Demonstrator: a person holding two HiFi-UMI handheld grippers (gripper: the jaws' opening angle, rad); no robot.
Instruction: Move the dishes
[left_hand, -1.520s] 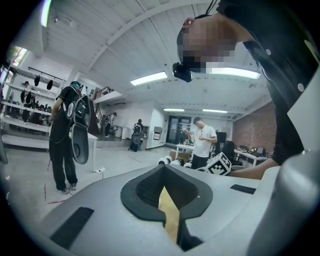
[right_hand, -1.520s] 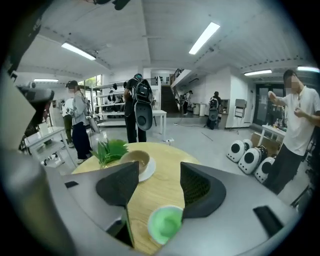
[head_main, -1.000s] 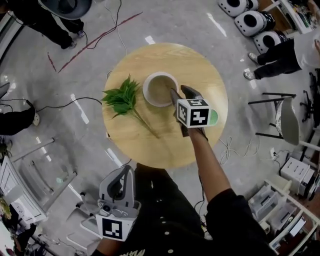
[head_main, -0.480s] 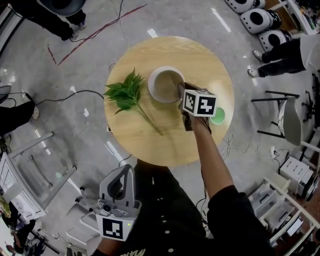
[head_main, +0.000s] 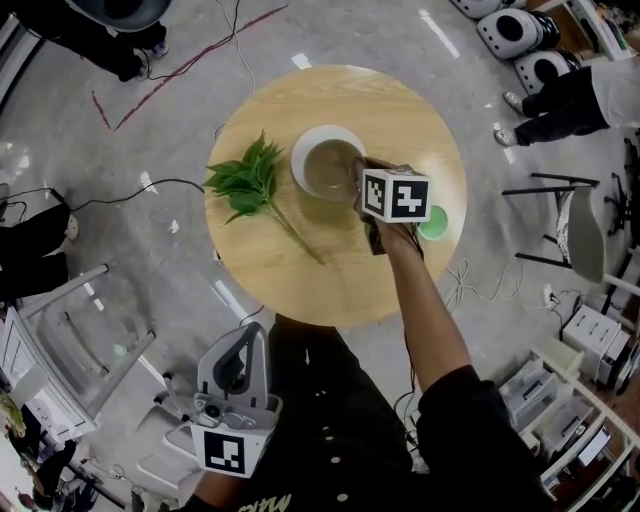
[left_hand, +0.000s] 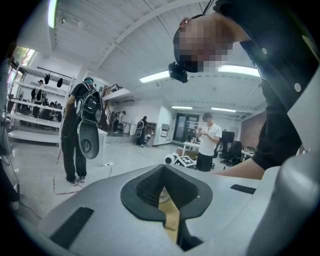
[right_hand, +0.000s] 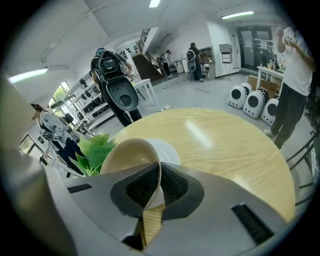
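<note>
1. The round wooden table (head_main: 300, 280) lies under the right tongs (head_main: 362, 186) and well ahead of the left tongs (head_main: 250, 340). It sits a little higher in the head view than a second ago.
2. The left tongs are held low by the person's waist, short of the table, where they were before. Their jaws are together with nothing between them.
3. The right tongs have come down onto the near right edge of the bowl (head_main: 325, 168). A second ago their jaws stood apart over that edge. They have just been closing and now pinch the thin rim between the pads.
4. The green leafy sprig (head_main: 245, 185) lies on the table left of the right tongs, past the bowl, unmoved.
5. The bowl, cream inside, stands on the table directly in front of the right tongs, its rim in their jaws.
6. A white plate (right_hand: 167, 150) shows just beyond the bowl from the right tongs.
7. A small green disc (head_main: 434, 222) lies just right of the right tongs. The marker cube half hid it earlier, and now more of it shows.
</note>
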